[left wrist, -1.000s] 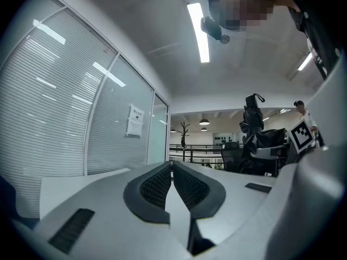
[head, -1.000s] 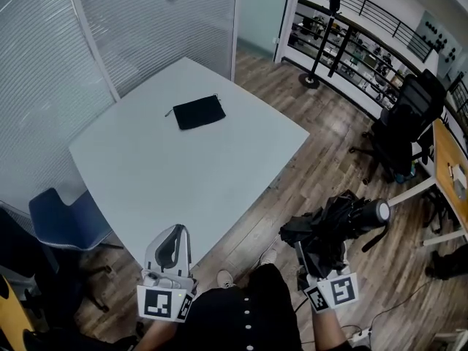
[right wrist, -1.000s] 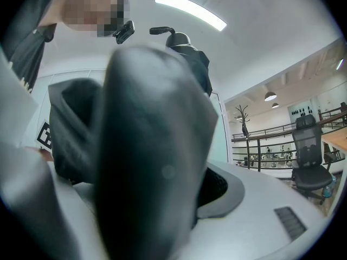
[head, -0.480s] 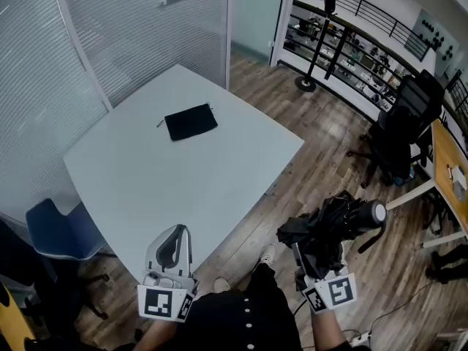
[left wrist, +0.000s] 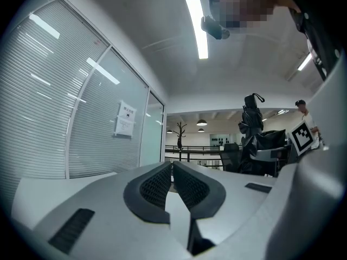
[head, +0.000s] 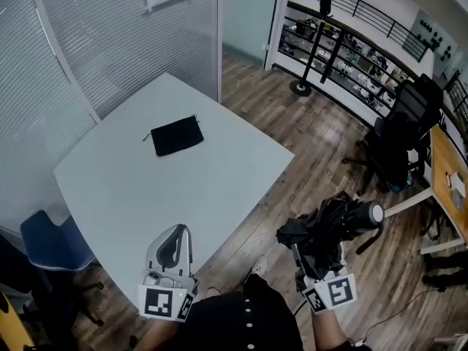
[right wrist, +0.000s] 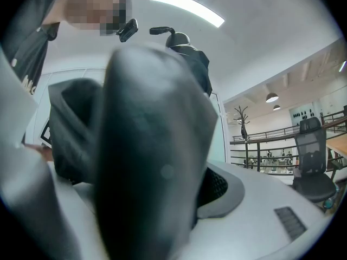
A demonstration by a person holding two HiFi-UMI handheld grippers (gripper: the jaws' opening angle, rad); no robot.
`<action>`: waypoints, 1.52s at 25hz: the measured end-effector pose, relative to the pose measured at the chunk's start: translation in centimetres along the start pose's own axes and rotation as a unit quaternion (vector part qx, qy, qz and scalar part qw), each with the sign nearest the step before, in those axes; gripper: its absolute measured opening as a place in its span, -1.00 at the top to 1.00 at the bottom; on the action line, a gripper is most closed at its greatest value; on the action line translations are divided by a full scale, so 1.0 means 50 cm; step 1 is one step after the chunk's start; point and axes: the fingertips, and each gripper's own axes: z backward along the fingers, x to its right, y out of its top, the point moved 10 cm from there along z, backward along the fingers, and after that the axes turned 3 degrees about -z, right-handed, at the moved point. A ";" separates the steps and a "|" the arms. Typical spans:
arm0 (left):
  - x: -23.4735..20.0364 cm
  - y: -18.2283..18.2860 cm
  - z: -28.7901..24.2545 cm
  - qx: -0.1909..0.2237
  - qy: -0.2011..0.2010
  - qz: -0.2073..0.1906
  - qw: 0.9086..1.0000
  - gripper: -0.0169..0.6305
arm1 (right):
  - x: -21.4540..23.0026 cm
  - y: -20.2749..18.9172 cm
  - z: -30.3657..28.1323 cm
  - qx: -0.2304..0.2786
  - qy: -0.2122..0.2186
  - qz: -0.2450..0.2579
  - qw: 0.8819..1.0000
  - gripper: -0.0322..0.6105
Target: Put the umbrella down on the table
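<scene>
- Umbrella [head: 333, 225], black folded fabric, is clamped in the right gripper [head: 319, 260], above the wooden floor [head: 292, 152] right of the pale square table [head: 183, 189].
- Left gripper [head: 175, 234]: jaws together, empty.
- Not set down yet; reaching the table and lowering remain.

Seen from above, the person wears a dark garment [head: 245, 326] with a row of small white buttons down the front, and a pale shoe [head: 256, 267]. The left gripper [head: 175, 232] and right gripper [head: 314, 258] are pale grey shells with black ribbed pads [left wrist: 154, 187]; each carries a cube [head: 164, 303] printed with black-and-white square markers.
</scene>
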 end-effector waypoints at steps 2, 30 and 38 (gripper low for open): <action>0.011 0.003 -0.027 0.000 0.003 0.001 1.000 0.87 | 0.028 0.007 -0.015 -0.001 0.003 0.002 1.000 0.04; 0.156 0.009 -0.245 -0.021 0.098 -0.008 0.995 0.87 | 0.317 0.018 -0.207 -0.009 0.093 -0.027 0.995 0.04; 0.159 -0.002 -0.249 -0.032 0.121 -0.002 0.992 0.87 | 0.322 0.010 -0.239 -0.018 0.125 -0.033 0.991 0.04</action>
